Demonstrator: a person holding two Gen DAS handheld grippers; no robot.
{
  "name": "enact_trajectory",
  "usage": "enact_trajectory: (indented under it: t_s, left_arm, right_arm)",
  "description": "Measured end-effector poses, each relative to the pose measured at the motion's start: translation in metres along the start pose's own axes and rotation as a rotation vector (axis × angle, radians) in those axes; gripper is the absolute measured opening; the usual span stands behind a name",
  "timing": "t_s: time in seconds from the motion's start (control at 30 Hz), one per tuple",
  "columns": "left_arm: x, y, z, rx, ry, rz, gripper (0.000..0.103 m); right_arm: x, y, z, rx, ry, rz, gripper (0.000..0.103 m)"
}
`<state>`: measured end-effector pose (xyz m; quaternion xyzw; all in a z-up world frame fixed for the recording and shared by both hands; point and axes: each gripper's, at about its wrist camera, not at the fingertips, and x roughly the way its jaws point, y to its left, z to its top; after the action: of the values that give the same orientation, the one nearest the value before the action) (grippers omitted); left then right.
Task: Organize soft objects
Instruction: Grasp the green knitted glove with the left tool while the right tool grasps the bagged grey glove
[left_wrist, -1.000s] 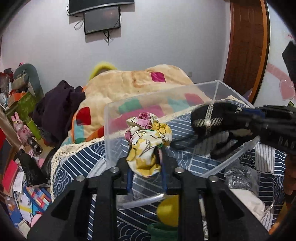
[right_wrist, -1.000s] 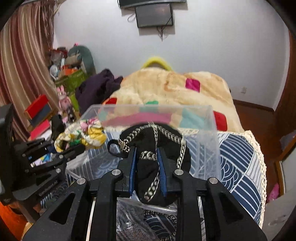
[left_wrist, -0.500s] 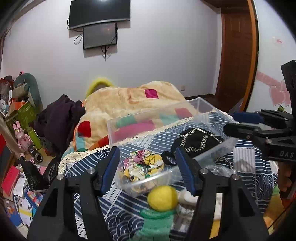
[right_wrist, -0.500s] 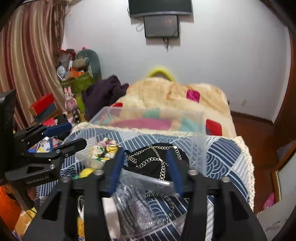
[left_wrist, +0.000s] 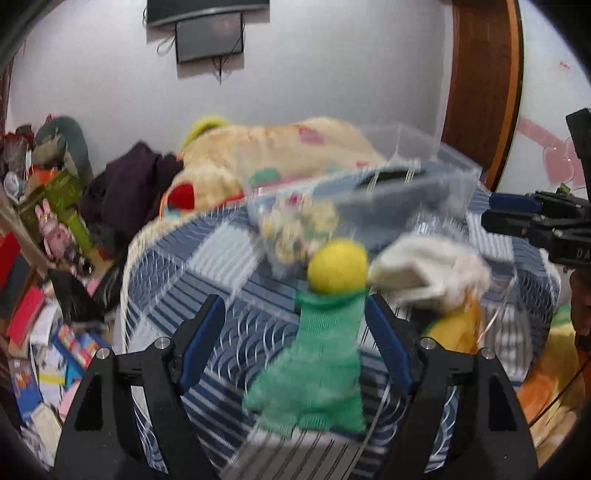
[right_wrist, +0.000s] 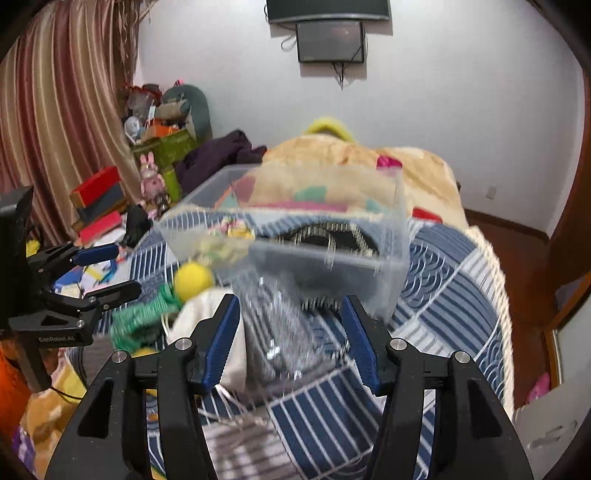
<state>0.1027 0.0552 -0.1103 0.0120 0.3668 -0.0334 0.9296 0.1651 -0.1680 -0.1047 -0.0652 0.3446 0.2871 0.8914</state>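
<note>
A clear plastic bin (left_wrist: 454, 173) (right_wrist: 391, 236) stands on the blue patterned cover and holds a floral cloth (left_wrist: 295, 225) (right_wrist: 232, 229) and a black chained item (right_wrist: 328, 236). My left gripper (left_wrist: 295, 343) is open around a green knit piece (left_wrist: 321, 369) with a yellow ball (left_wrist: 338, 266) on top. My right gripper (right_wrist: 291, 339) is open over a shiny clear-wrapped bundle (right_wrist: 280, 332). A white soft item (left_wrist: 424, 269) (right_wrist: 207, 314) lies between them. Each gripper shows in the other's view: the right (left_wrist: 517, 214), the left (right_wrist: 99, 269). The frames are blurred.
A beige patchwork blanket (right_wrist: 351, 162) and a dark purple garment (left_wrist: 129, 188) lie behind the bin. Toys, boxes and books clutter the floor at left (left_wrist: 40, 314). A yellow-orange plush (left_wrist: 454, 328) lies at right. A wooden door (left_wrist: 480, 85) is at the right.
Both grippers let go of the floral cloth and the black chained item into the bin, opened wide and pulled back. They now hover over the green knit piece and the shiny bundle.
</note>
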Motion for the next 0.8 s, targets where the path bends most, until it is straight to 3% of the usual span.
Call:
enact_trajectory:
  t_s: [0.13,0.37,0.5,0.57,0.67,0.8]
  left_arm:
    - [0.014,0.003,-0.020,-0.022,0.063,-0.014,0.078]
    - [0.022,0.000,-0.027,-0.034,0.072,-0.051,0.078]
    - [0.030,-0.004,-0.031,-0.020,0.088,-0.064,0.063]
    - [0.028,-0.005,-0.033,-0.023,0.071,-0.068,0.059]
    - [0.023,-0.005,-0.034,-0.024,0.051,-0.067,0.051]
    - [0.012,-0.004,-0.034,-0.025,0.027,-0.066,0.037]
  right_arm:
    - [0.018,-0.006,-0.009,0.031,0.057,0.016,0.054]
    - [0.037,-0.004,-0.011,0.042,0.110,0.048,0.054]
    - [0.042,-0.001,-0.013,0.028,0.121,0.064,0.048]
    - [0.039,0.000,-0.014,0.020,0.113,0.074,0.036]
    - [0.033,0.004,-0.017,-0.003,0.091,0.070,0.027]
    - [0.024,0.008,-0.018,-0.022,0.059,0.049,0.024]
